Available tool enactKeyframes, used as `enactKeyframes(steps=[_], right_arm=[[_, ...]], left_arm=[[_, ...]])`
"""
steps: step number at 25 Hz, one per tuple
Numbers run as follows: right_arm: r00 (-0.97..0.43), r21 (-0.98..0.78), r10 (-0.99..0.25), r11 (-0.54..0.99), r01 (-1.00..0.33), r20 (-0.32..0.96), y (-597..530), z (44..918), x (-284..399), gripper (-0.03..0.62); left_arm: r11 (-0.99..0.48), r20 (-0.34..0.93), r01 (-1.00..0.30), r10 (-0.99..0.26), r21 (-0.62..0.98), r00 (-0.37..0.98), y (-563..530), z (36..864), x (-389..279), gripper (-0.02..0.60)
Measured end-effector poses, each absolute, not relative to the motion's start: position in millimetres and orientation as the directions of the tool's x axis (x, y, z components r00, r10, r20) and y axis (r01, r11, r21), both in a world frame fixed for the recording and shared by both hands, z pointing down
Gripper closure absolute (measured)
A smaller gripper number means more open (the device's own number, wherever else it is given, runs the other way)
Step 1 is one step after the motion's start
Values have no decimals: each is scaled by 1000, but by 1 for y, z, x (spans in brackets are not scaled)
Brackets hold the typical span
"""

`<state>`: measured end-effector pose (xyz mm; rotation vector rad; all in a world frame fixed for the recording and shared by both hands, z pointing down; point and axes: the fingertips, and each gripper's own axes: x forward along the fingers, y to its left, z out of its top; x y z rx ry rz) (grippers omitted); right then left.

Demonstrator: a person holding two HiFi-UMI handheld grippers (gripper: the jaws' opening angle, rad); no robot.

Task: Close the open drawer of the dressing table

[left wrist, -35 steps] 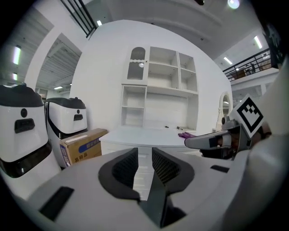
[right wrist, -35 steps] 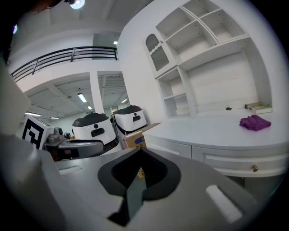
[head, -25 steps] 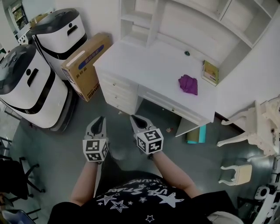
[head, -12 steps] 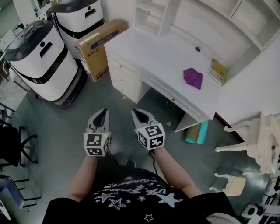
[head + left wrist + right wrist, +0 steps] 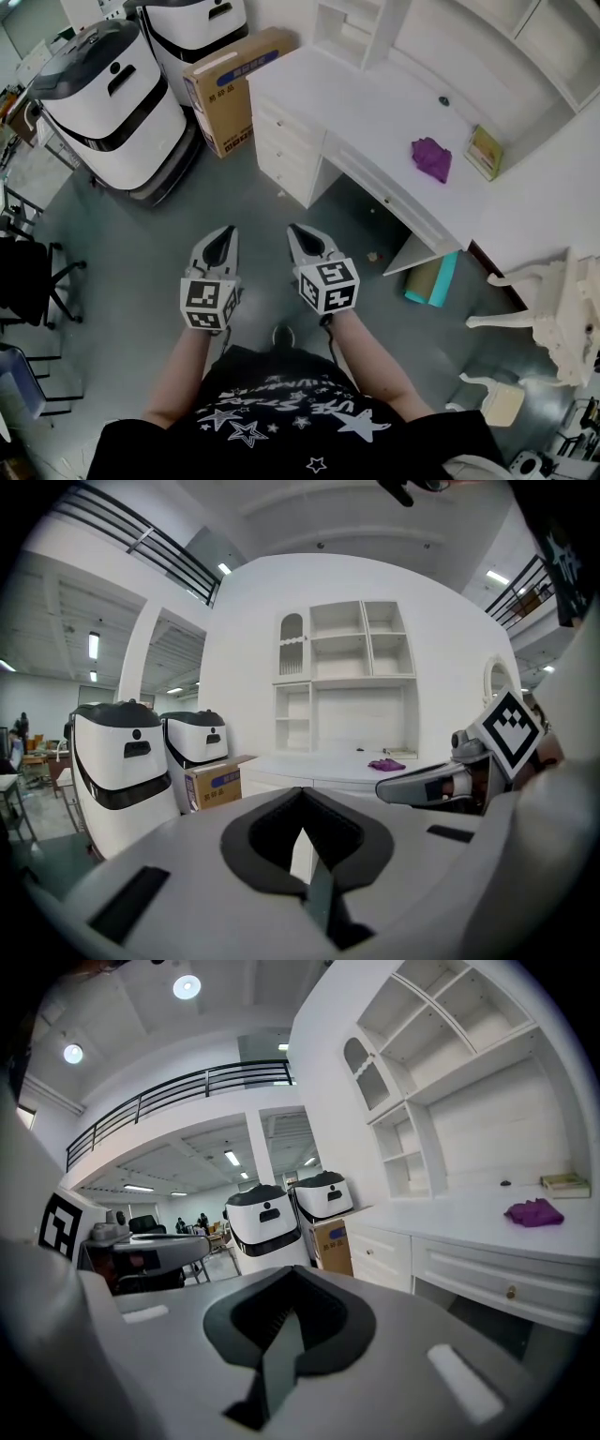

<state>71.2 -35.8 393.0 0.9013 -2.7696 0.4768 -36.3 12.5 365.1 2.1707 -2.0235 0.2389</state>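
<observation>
The white dressing table (image 5: 375, 112) stands at the upper right of the head view. Its left drawer stack (image 5: 286, 155) and long middle drawer (image 5: 384, 199) look flush with the front. In the right gripper view the middle drawer (image 5: 492, 1282) shows its small knob, also flush. My left gripper (image 5: 223, 240) and right gripper (image 5: 302, 236) hover side by side over the grey floor, short of the table. Both are shut with nothing between the jaws, as the left gripper (image 5: 302, 791) and the right gripper (image 5: 291, 1274) show in their own views.
Two white machines (image 5: 117, 103) and a cardboard box (image 5: 234, 89) stand left of the table. On the top lie a purple cloth (image 5: 431, 157) and a book (image 5: 485, 152). A teal roll (image 5: 433, 279) leans under the table. A white chair (image 5: 553, 309) is at right, a black chair (image 5: 28, 281) at left.
Both grippers have drawn back from the table's drawer fronts, and the table now lies farther up and right in the head view. The left jaws went from slightly apart to shut.
</observation>
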Motion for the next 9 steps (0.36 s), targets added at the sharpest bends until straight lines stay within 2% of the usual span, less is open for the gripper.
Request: enactKeyframes(steps=[9], right_arm=[[-826,-209,-490,808,-550,279,15,386,21,591]], left_arm=[[-1,211,-1000,-977,28,7,72,362,-85,572]])
